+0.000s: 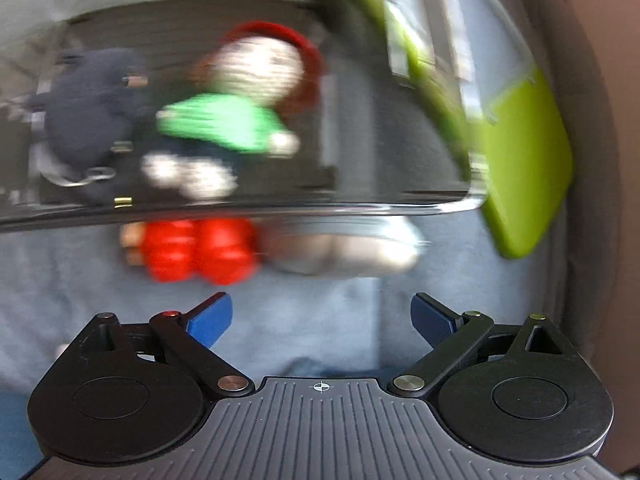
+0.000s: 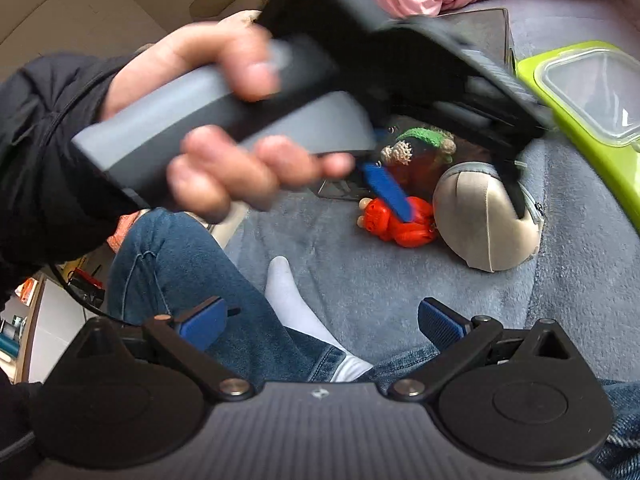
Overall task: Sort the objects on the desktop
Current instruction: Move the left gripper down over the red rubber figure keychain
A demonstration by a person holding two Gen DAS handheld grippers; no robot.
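Toys and small things lie scattered on a pale blue blanket (image 2: 360, 280), and the sorting is only part done, as far as I can judge. Largest is the clear container (image 1: 280, 208) with the lime-green lid (image 1: 532, 184) lying beside it; in the left wrist view its near wall crosses just beyond the left tongs (image 1: 322, 322), and the lid stands off to their right. Inside, past the wall, sit a dark plush toy (image 1: 92, 120) and a knitted doll (image 1: 248, 112) with a red cap and green top, side by side and seemingly touching, though the picture is blurred.

Outside the container, between its wall and the left tongs, lie a grey-white pouch (image 1: 348, 252) and, just beside it on the left, a red figure (image 1: 200, 250). The two look close enough to touch, but I cannot be sure.

The left tongs point steeply down over these two, spread wide with nothing between the blue pads. In the right wrist view one blue finger (image 2: 386, 190) crosses in front of the red figure. The person's left hand (image 2: 224, 128) grips the handle.

The right tongs (image 2: 324, 322) hang back, near the person's jeans and white sock (image 2: 292, 300), also wide and empty.

The step in hand looks like a reach for the red figure or the pouch. Next, the left tongs would need to settle astride one piece only, then close without dragging its neighbour along.
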